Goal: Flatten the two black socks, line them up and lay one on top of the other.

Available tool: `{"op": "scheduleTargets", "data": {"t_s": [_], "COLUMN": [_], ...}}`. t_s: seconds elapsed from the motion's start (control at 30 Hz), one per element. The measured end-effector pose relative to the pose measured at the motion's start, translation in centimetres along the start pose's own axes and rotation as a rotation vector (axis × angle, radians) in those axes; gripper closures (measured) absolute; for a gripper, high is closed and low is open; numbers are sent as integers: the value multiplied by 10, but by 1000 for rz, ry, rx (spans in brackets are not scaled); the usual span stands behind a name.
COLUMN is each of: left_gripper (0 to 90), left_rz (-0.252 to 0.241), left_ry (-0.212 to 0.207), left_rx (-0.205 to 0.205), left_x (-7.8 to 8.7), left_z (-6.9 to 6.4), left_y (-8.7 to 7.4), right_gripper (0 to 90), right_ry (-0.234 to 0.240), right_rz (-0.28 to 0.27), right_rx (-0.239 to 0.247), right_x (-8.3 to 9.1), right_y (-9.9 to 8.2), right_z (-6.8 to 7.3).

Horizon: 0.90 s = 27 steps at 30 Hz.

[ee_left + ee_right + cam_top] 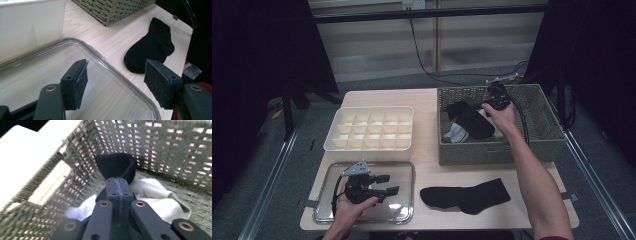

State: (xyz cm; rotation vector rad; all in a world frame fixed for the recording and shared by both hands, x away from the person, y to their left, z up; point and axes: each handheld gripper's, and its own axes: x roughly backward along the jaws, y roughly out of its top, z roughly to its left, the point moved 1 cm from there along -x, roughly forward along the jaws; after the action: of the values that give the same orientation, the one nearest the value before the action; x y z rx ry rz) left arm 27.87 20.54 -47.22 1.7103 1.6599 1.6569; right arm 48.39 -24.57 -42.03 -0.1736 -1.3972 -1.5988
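Black sock [470, 120] pinched in the right gripper's [495, 103] fingers inside the basket [547, 135]; left gripper's [384, 184] fingers open.

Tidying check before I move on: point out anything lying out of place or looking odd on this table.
One black sock lies loose on the bare table, in front of the wicker basket, while the other socks sit inside the basket. The right gripper is closed on a black sock in the basket. Nothing looks spilled or damaged.
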Motion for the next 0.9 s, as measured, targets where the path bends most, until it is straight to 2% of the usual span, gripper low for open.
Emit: {"op": "scheduleTargets", "data": {"t_s": [0.13, 0.47, 0.9], "left_gripper": [348, 351, 344], "left_rz": [-1, -9, -10], "left_ry": [-2, -19, -11], "left_rx": [6, 30, 28], "left_x": [0, -1, 0], "left_z": [1, 5, 4], "left_y": [1, 1, 1], "right_gripper": [900, 900, 900], "right_ry": [20, 66, 108], "right_rz": [-50, -122, -199], "right_rx": [-2, -2, 42], "right_x": [10, 25, 48], "right_y": [3, 7, 10], "right_z": [4, 13, 31]}}
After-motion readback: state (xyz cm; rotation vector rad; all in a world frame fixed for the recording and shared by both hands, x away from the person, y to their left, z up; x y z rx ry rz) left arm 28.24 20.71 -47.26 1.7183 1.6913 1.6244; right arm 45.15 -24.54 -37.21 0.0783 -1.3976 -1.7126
